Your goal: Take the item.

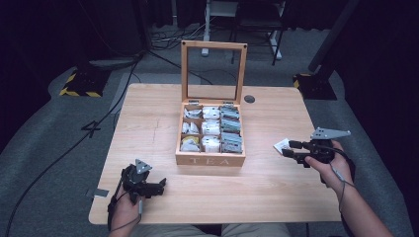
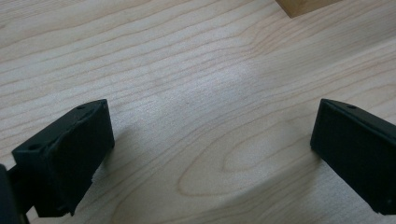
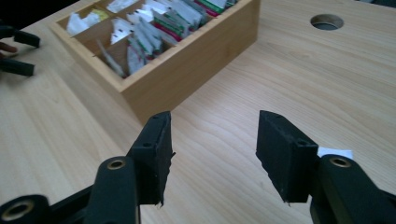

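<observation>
A wooden tea box [image 1: 210,159] marked TEA stands mid-table with its glass lid [image 1: 213,70] upright. Its compartments hold several tea bags [image 1: 211,128]. My right gripper [image 1: 289,148] hovers to the right of the box, open, with nothing between its jaws; in the right gripper view [image 3: 212,149] bare table lies between them, with the box [image 3: 187,70] ahead. A small white packet [image 1: 282,144] lies on the table just under its fingertips, and a white corner of that packet [image 3: 334,152] peeks out beside the right jaw. My left gripper [image 1: 159,186] rests near the front left edge, wide open over bare wood [image 2: 212,144].
A round cable hole [image 1: 249,98] sits in the table behind the box's right side. A corner of the box [image 2: 303,5] lies ahead of the left gripper. Cables, stand bases and chair legs [image 1: 274,44] fill the floor beyond the table.
</observation>
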